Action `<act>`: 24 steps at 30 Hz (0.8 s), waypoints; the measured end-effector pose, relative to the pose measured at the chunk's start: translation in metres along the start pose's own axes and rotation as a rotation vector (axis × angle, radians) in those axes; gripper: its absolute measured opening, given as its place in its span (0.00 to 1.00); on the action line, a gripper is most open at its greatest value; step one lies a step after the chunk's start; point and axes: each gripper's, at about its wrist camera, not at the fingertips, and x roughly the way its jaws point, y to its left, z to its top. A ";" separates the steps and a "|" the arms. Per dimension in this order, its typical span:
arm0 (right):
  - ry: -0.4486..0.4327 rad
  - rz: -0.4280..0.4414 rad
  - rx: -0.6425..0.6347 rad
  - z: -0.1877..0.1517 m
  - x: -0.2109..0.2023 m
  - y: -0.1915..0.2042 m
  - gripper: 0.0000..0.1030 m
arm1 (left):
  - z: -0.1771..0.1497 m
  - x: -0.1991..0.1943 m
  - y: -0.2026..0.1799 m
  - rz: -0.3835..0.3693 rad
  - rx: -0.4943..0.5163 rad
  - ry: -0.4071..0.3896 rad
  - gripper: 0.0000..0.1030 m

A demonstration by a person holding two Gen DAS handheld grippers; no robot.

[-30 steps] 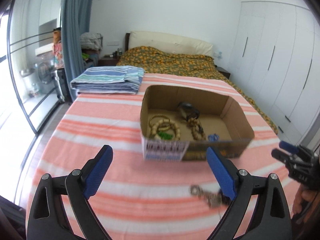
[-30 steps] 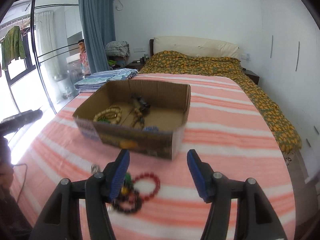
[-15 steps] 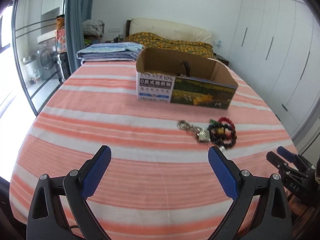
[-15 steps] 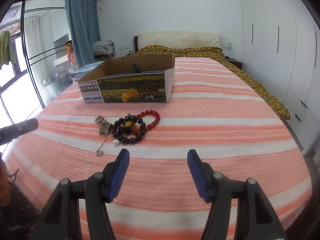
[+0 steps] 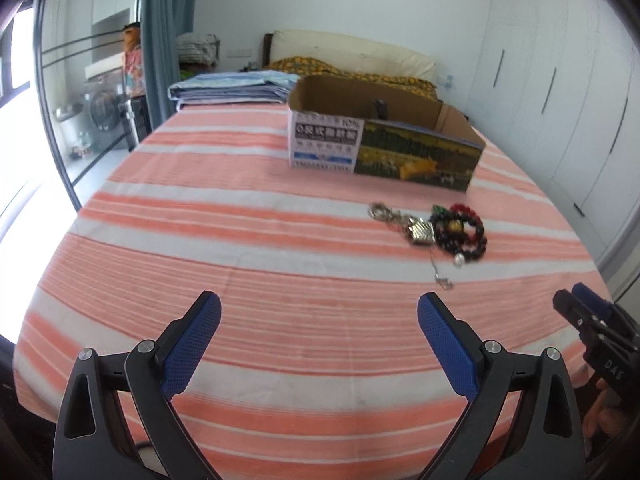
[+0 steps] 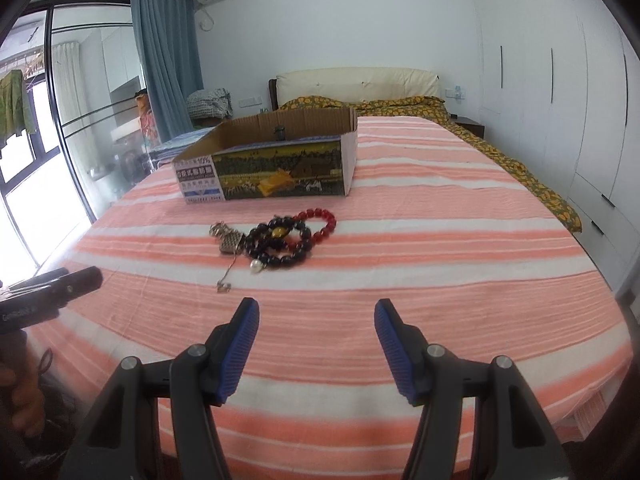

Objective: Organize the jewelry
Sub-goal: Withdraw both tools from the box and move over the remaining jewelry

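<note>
The left gripper (image 5: 319, 320) is hanging wide open, holding nothing. The jewelry pile (image 6: 276, 238) is lying between the grippers and the box (image 6: 272, 168), ahead and to its right. The right gripper (image 6: 316, 328), open and empty too, looks nearer.

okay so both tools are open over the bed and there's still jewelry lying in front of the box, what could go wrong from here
The black bead bracelet, red bead bracelet and silver keychain overlap in one pile, so a pinch may drag several pieces. The thin chain lies flat on soft striped bedding and may slip the pads. The cardboard box could slide if bumped.
</note>
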 end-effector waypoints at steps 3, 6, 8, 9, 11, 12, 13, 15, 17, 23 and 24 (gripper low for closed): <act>0.014 -0.001 -0.006 -0.006 0.001 0.001 0.60 | -0.007 0.005 -0.007 -0.026 0.006 0.024 0.96; 0.022 -0.003 0.000 -0.009 0.002 0.001 0.60 | -0.011 0.006 -0.013 -0.037 0.019 0.036 0.96; 0.025 -0.002 0.004 -0.011 0.003 0.001 0.60 | -0.013 0.008 -0.015 -0.042 0.023 0.045 0.96; 0.028 -0.001 0.007 -0.013 0.003 0.001 0.60 | -0.014 0.008 -0.015 -0.044 0.022 0.049 0.96; 0.034 0.003 0.009 -0.016 0.004 0.002 0.60 | -0.016 0.010 -0.015 -0.050 0.019 0.060 0.96; 0.037 0.004 0.009 -0.017 0.004 0.002 0.60 | -0.017 0.011 -0.016 -0.051 0.018 0.065 0.96; 0.039 0.004 0.009 -0.018 0.005 0.002 0.60 | -0.017 0.012 -0.016 -0.051 0.018 0.068 0.96; 0.043 0.007 0.011 -0.019 0.006 0.002 0.60 | -0.018 0.013 -0.018 -0.054 0.021 0.071 0.96; 0.045 0.007 0.013 -0.020 0.007 0.001 0.60 | -0.018 0.015 -0.020 -0.060 0.026 0.075 0.96; 0.052 0.013 0.035 -0.021 0.008 -0.005 0.60 | -0.012 0.024 -0.034 -0.080 0.060 0.085 0.96; 0.054 0.015 0.038 -0.021 0.009 -0.006 0.60 | -0.008 0.026 -0.037 -0.080 0.067 0.079 0.96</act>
